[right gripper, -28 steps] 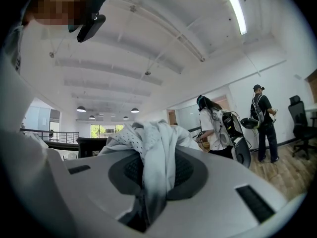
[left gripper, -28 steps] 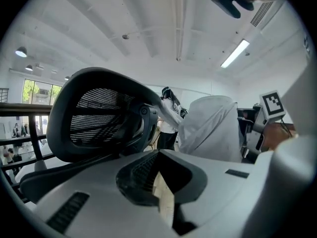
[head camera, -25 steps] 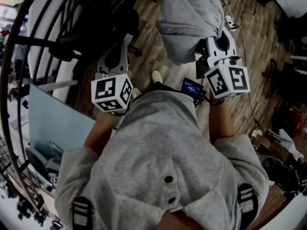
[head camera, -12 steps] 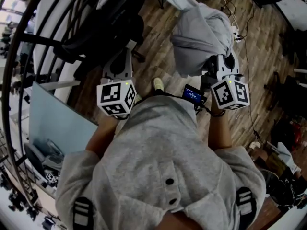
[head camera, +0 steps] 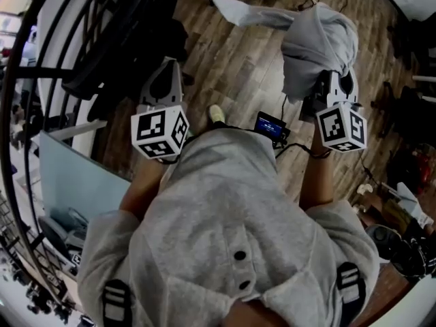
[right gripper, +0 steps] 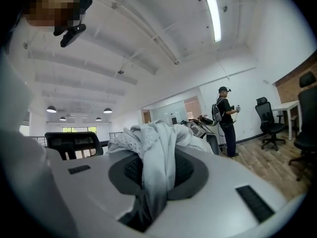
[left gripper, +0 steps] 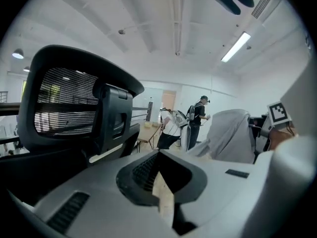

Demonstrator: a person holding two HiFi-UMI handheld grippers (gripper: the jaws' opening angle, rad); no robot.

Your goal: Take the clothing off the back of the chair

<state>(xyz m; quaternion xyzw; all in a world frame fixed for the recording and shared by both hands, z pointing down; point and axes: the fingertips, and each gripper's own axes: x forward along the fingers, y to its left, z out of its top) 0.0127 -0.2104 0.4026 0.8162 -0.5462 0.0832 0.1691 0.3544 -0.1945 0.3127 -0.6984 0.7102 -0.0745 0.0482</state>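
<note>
the light grey, soft cloth garment (head camera: 319,43), limp and probably light, hangs bunched clear of the black mesh-backed chair (left gripper: 74,103) from the right gripper (right gripper: 158,175), whose fingers pinch a gathered fold, the safest hold, while the left gripper (left gripper: 159,180) has its fingers together, empty.

Pale grey clothing (head camera: 320,46), black mesh chair (left gripper: 69,103) — brown wood-plank floor (head camera: 238,60)
</note>
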